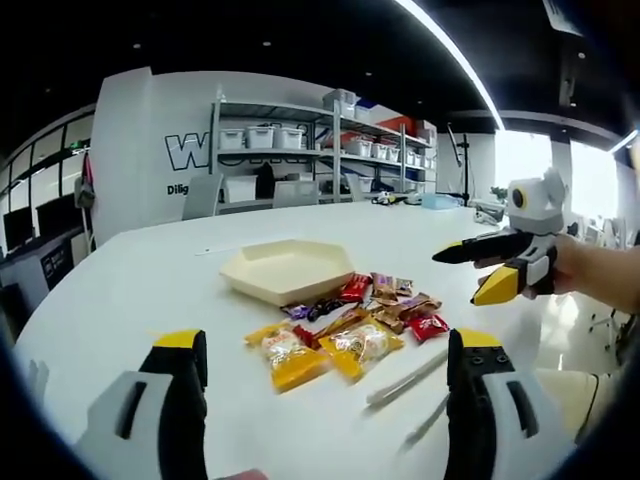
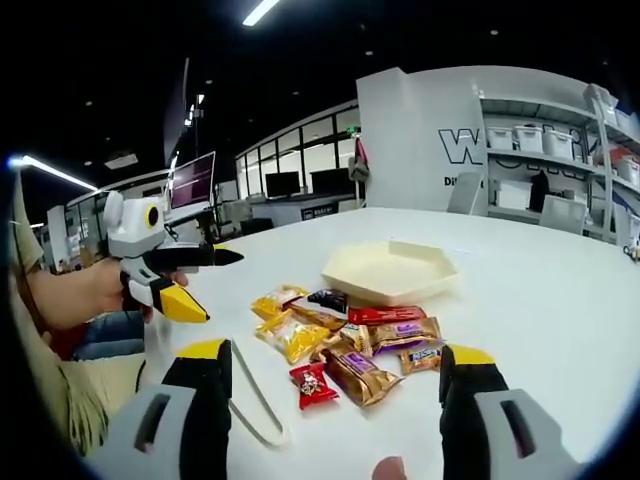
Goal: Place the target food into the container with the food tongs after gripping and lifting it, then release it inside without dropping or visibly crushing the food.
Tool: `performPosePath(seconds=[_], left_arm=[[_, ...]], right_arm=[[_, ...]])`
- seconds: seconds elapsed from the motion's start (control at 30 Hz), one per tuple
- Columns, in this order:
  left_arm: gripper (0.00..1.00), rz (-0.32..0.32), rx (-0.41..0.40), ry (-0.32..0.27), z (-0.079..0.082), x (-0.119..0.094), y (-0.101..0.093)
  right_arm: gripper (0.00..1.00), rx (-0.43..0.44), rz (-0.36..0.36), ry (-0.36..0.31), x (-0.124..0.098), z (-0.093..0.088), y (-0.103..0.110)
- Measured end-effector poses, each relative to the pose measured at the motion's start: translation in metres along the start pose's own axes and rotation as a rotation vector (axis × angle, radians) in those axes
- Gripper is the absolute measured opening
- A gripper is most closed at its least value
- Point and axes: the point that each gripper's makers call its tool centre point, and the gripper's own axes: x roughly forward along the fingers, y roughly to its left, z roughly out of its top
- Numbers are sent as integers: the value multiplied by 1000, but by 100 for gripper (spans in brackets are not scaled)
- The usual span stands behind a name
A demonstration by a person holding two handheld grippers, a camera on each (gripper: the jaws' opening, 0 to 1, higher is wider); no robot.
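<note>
White table (image 1: 130, 290) bears hexagonal tray (image 1: 288, 270), snack packets (image 1: 340, 330), tongs (image 1: 405, 378)

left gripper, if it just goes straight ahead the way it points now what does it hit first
Most likely the pile of wrapped snacks on the white table, centred between its open jaws. The cream hexagonal tray lies beyond it. Depth is hard to judge in this fisheye view.

White table (image 1: 150, 290), cream hexagonal tray (image 1: 287, 270), heap of wrapped snacks (image 1: 345, 325), food tongs (image 1: 405, 378)
</note>
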Motion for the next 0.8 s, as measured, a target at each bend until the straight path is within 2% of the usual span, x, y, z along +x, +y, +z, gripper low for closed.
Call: performPosePath(seconds=[0.8], left_arm=[[97,-2,-6,1,-2,0,1]], right_arm=[[84,-6,0,2,0,-1,-4]])
